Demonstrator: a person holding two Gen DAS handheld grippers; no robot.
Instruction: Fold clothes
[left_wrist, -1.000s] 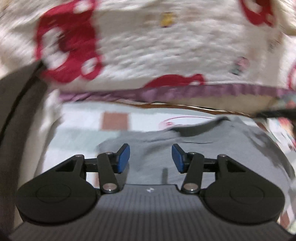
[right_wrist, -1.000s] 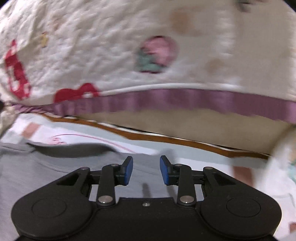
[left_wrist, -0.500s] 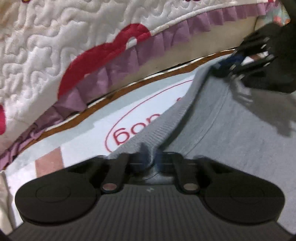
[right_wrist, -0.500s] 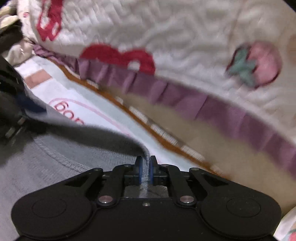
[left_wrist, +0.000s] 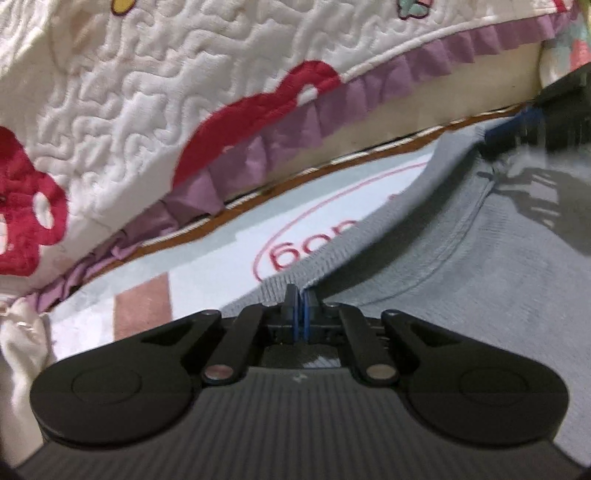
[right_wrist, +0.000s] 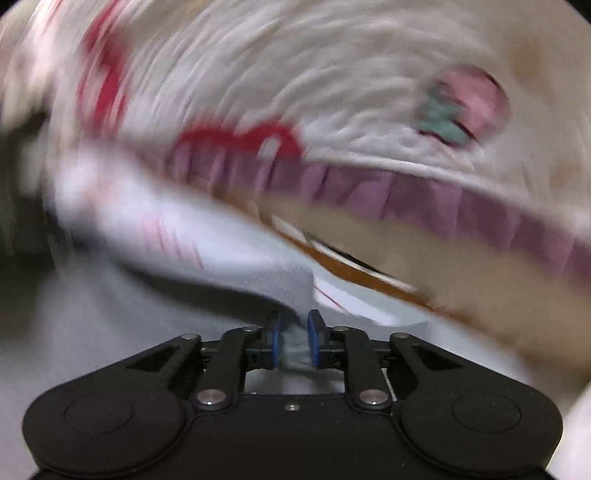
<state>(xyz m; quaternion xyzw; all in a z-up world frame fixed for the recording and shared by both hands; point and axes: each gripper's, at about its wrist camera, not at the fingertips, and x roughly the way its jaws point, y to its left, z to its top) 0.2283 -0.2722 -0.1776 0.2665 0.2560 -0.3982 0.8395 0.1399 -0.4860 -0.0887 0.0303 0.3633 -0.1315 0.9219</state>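
Observation:
A grey sweatshirt (left_wrist: 461, 266) lies on a pale printed mat (left_wrist: 207, 258). My left gripper (left_wrist: 300, 314) is shut on the ribbed edge of the sweatshirt, which runs away to the upper right. There, blurred, my right gripper (left_wrist: 517, 133) sits at the same edge. In the right wrist view, which is smeared by motion, my right gripper (right_wrist: 293, 343) has a raised fold of the grey sweatshirt (right_wrist: 288, 291) between its blue pads (right_wrist: 313, 341). Its jaws are opening, and a gap shows on either side of the cloth.
A white quilted cover (left_wrist: 166, 92) with red shapes and a purple frill hangs over the far side of the mat, close behind the garment. The quilted cover (right_wrist: 332, 92) fills the top of the right wrist view. A brown border (left_wrist: 332, 162) edges the mat.
My left gripper came down and closed on the ribbed edge. My right gripper closed on the garment's edge, then its pads parted again, and its view turned blurred.

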